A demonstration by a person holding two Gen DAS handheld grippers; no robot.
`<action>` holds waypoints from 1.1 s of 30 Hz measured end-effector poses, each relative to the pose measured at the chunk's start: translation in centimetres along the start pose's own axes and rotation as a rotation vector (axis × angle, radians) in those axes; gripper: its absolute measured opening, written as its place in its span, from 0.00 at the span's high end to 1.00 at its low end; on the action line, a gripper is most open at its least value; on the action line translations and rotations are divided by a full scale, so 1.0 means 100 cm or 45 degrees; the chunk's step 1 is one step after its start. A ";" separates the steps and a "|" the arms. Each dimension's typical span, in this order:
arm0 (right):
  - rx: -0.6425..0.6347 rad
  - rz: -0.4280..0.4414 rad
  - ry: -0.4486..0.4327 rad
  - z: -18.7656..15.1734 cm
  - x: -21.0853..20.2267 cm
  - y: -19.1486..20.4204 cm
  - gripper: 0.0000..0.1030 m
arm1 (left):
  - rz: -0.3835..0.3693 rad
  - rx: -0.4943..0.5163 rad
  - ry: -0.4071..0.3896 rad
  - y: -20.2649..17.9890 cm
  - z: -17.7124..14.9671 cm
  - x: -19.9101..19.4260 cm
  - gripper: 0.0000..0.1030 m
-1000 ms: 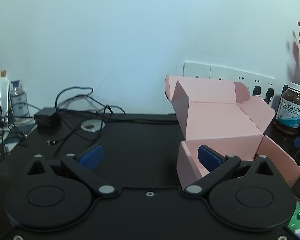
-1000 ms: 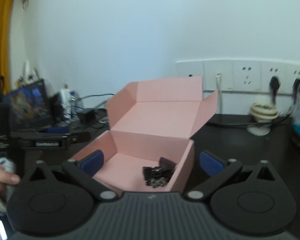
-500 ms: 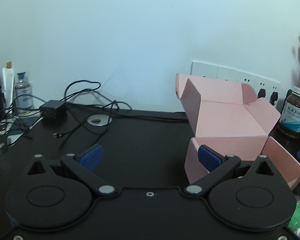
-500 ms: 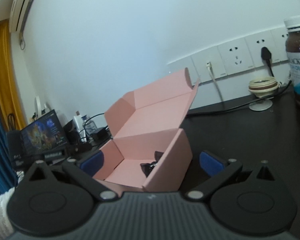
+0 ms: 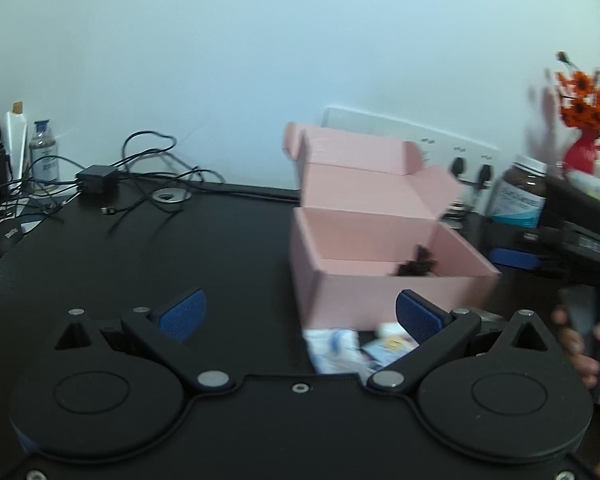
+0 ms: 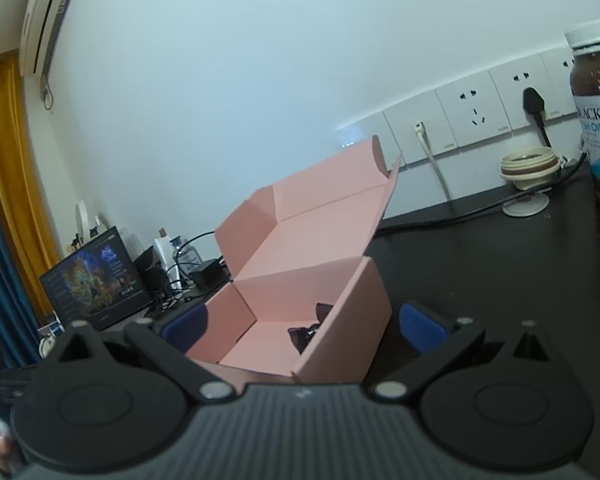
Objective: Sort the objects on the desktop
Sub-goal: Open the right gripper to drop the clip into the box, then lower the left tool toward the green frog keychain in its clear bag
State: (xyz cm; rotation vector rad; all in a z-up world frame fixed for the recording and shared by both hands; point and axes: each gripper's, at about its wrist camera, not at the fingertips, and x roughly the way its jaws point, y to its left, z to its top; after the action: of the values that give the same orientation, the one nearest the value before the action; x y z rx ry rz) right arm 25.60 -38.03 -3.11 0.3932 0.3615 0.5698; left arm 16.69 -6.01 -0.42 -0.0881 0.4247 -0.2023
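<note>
An open pink cardboard box (image 5: 380,240) stands on the black desk with its lid up, and a heap of black binder clips (image 5: 418,266) lies in its right corner. Blurred small white and yellow packets (image 5: 348,346) lie just in front of the box. My left gripper (image 5: 300,314) is open and empty, hovering before the box's front-left corner. In the right wrist view the same box (image 6: 300,280) and clips (image 6: 308,332) sit close. My right gripper (image 6: 303,326) is open, and the box's near corner lies between its fingers.
A brown fish-oil bottle (image 6: 598,120) stands right of the box below wall sockets (image 6: 476,108), beside a cream ring on a stand (image 6: 528,168). Cables and an adapter (image 5: 98,178) lie at the back left. Also in view are a laptop (image 6: 96,280), orange flowers (image 5: 588,100) and a hand (image 5: 576,344).
The left view has pulled back and risen, so the box's inside and the packets in front now show. The right gripper has dropped and tilted, staying at the box's right corner.
</note>
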 end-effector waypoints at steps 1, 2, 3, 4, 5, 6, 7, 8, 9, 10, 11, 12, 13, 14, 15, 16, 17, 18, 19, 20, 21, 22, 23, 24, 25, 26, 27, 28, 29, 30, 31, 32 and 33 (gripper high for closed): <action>-0.001 0.000 -0.002 0.000 0.000 0.000 0.01 | -0.010 0.015 -0.006 -0.007 -0.003 -0.003 0.00; 0.002 0.001 -0.005 0.000 -0.001 0.000 0.01 | -0.021 0.038 -0.015 -0.014 -0.006 -0.006 0.00; 0.008 0.002 -0.008 0.000 -0.001 0.000 0.01 | -0.031 0.068 -0.030 -0.022 -0.009 -0.008 0.00; 0.015 0.002 -0.010 0.000 -0.002 -0.001 0.01 | -0.040 0.100 -0.042 -0.029 -0.012 -0.010 0.00; 0.023 0.001 -0.012 0.000 -0.002 -0.002 0.01 | -0.045 0.134 -0.048 -0.037 -0.014 -0.010 0.00; 0.029 0.000 -0.013 0.000 -0.002 -0.003 0.01 | -0.051 0.169 -0.055 -0.045 -0.016 -0.009 0.00; 0.035 0.000 -0.013 0.000 -0.002 -0.004 0.01 | -0.056 0.203 -0.062 -0.052 -0.019 -0.009 0.00; 0.040 0.000 -0.014 0.000 -0.002 -0.004 0.01 | -0.064 0.234 -0.068 -0.059 -0.021 -0.009 0.00; 0.042 0.001 -0.014 0.000 -0.002 -0.005 0.01 | -0.077 0.258 -0.073 -0.065 -0.022 -0.008 0.00; 0.043 0.004 -0.014 0.000 -0.002 -0.005 0.01 | -0.088 0.283 -0.074 -0.069 -0.023 -0.007 0.00; 0.043 0.005 -0.014 0.000 -0.002 -0.005 0.01 | -0.101 0.307 -0.075 -0.074 -0.024 -0.006 0.00; 0.043 0.006 -0.013 0.000 -0.002 -0.005 0.01 | -0.118 0.331 -0.075 -0.077 -0.026 -0.006 0.00; 0.043 0.007 -0.012 0.000 -0.002 -0.005 0.01 | -0.129 0.353 -0.069 -0.080 -0.027 -0.004 0.00; 0.043 0.008 -0.011 0.000 -0.002 -0.005 0.01 | -0.137 0.371 -0.060 -0.083 -0.028 -0.002 0.00; 0.043 0.009 -0.011 0.000 -0.002 -0.005 0.01 | -0.147 0.388 -0.050 -0.085 -0.028 0.000 0.00; 0.043 0.010 -0.010 0.000 -0.001 -0.005 0.01 | -0.156 0.399 -0.036 -0.087 -0.029 0.003 0.00; 0.044 0.011 -0.009 0.000 -0.001 -0.005 0.01 | -0.163 0.407 -0.021 -0.088 -0.029 0.007 0.00; 0.044 0.012 -0.008 0.000 -0.001 -0.005 0.01 | -0.169 0.415 -0.002 -0.089 -0.029 0.009 0.00; 0.044 0.013 -0.007 0.000 -0.001 -0.005 0.01 | -0.177 0.421 0.023 -0.090 -0.029 0.012 0.01; 0.044 0.014 -0.006 0.000 -0.001 -0.005 0.01 | -0.187 0.427 0.050 -0.092 -0.028 0.016 0.01; 0.045 0.015 -0.006 0.000 -0.001 -0.005 0.01 | -0.202 0.434 0.079 -0.093 -0.028 0.019 0.03; 0.047 0.016 -0.005 0.000 -0.001 -0.006 0.01 | -0.213 0.440 0.102 -0.095 -0.027 0.022 0.05; 0.048 0.016 -0.005 0.000 -0.001 -0.006 0.01 | -0.224 0.446 0.122 -0.096 -0.027 0.024 0.06; 0.049 0.017 -0.004 0.000 -0.001 -0.006 0.01 | -0.230 0.451 0.133 -0.096 -0.026 0.026 0.08; 0.048 0.018 -0.003 0.001 0.000 -0.006 0.01 | -0.232 0.456 0.137 -0.096 -0.026 0.027 0.10; 0.048 0.019 -0.002 0.001 0.000 -0.006 0.01 | -0.227 0.462 0.137 -0.096 -0.024 0.029 0.11; 0.048 0.020 -0.001 0.001 0.000 -0.006 0.01 | -0.218 0.465 0.134 -0.095 -0.023 0.031 0.12; 0.048 0.021 0.000 0.001 0.000 -0.006 0.01 | -0.211 0.465 0.134 -0.094 -0.021 0.033 0.12; 0.047 0.022 0.001 0.001 0.000 -0.006 0.01 | -0.211 0.456 0.140 -0.092 -0.020 0.035 0.12; 0.047 0.023 0.002 0.001 0.000 -0.006 0.01 | -0.216 0.442 0.149 -0.090 -0.019 0.038 0.12; 0.047 0.024 0.003 0.001 0.000 -0.006 0.01 | -0.223 0.427 0.159 -0.089 -0.018 0.040 0.11; 0.047 0.025 0.004 0.001 0.000 -0.006 0.01 | -0.230 0.412 0.168 -0.087 -0.017 0.041 0.11; 0.046 0.025 0.005 0.001 0.000 -0.006 0.01 | -0.235 0.403 0.173 -0.086 -0.018 0.043 0.11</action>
State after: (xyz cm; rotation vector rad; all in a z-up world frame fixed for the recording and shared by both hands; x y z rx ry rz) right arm 25.97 -38.53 -3.29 0.4313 0.3724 0.5841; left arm 18.24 -15.40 -2.63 0.1989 0.5155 -0.4564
